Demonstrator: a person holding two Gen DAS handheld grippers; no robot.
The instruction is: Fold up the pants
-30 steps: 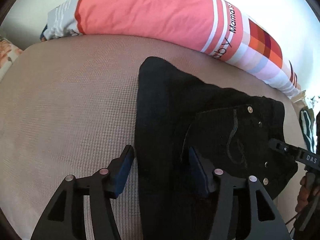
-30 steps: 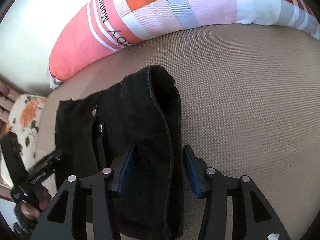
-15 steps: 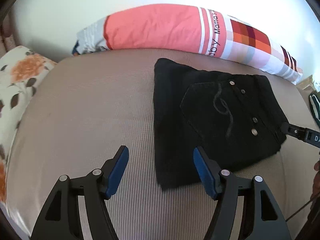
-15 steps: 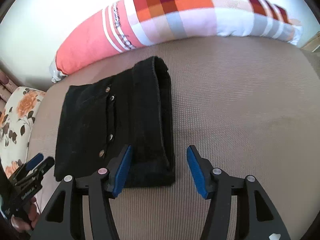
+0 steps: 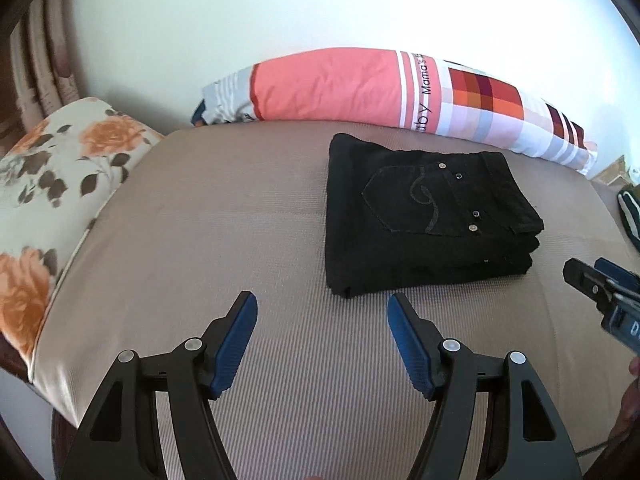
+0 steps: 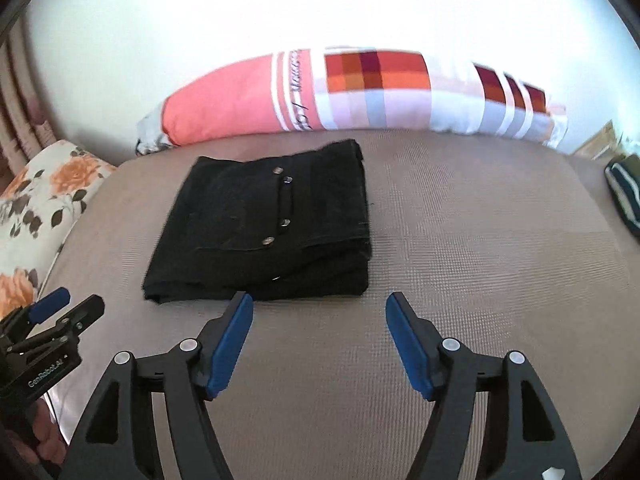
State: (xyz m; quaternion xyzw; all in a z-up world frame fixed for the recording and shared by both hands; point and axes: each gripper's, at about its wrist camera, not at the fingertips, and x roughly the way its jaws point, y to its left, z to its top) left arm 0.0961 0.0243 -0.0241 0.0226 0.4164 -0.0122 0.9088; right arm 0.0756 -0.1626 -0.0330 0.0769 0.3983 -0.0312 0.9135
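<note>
The black pants [image 5: 424, 220] lie folded in a compact rectangle on the beige bed, back pocket with metal rivets on top. They also show in the right wrist view [image 6: 264, 224]. My left gripper [image 5: 322, 304] is open and empty, held above the bed short of the pants' near edge. My right gripper [image 6: 319, 304] is open and empty, near the pants' front right corner. The right gripper's tip shows at the right edge of the left wrist view [image 5: 596, 284]. The left gripper shows at the lower left of the right wrist view [image 6: 56, 312].
A long pink, white and checked pillow [image 5: 360, 92] lies along the wall behind the pants. A floral cushion [image 5: 48, 184] sits at the bed's left edge. A dark green striped cloth [image 6: 624, 196] lies at the far right.
Both grippers have pulled back and up from the pants, which they straddled a second ago. The folded pants now lie alone on the bed.
</note>
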